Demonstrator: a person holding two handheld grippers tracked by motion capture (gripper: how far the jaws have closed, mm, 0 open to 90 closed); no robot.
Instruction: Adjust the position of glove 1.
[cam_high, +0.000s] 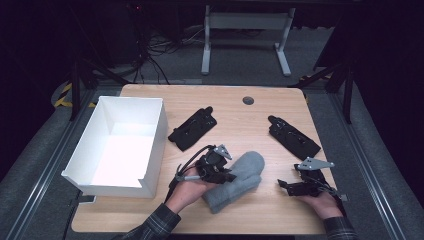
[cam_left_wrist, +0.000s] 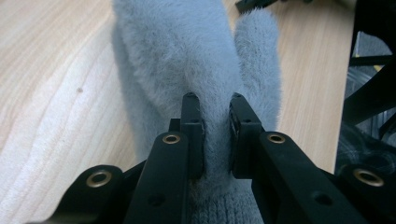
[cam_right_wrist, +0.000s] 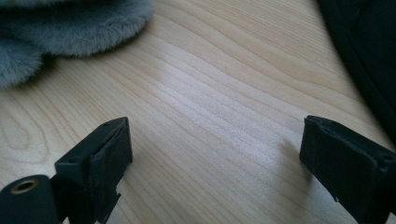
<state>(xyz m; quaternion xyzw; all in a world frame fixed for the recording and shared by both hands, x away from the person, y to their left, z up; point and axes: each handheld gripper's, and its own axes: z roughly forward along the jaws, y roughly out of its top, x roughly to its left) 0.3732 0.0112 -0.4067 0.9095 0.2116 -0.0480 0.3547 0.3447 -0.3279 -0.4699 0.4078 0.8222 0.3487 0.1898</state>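
A grey fuzzy mitten (cam_high: 242, 175) lies on the wooden table (cam_high: 260, 212) near the front middle, fingertip end pointing away to the right. My left gripper (cam_high: 226, 176) sits at its left side. In the left gripper view the jaws (cam_left_wrist: 212, 100) pinch a fold of the mitten (cam_left_wrist: 187, 56) just above the knitted cuff. My right gripper (cam_high: 287, 185) rests low over the table to the right of the mitten, apart from it. Its jaws (cam_right_wrist: 215, 140) stand wide open over bare wood, and an edge of the mitten (cam_right_wrist: 70, 23) lies beyond them at the upper left.
A white open box (cam_high: 112, 182) stands on the left part of the table. Two flat black holders (cam_high: 192, 129) (cam_high: 294, 137) lie behind the mitten, left and right of centre. A round cable hole (cam_high: 248, 100) sits near the far edge.
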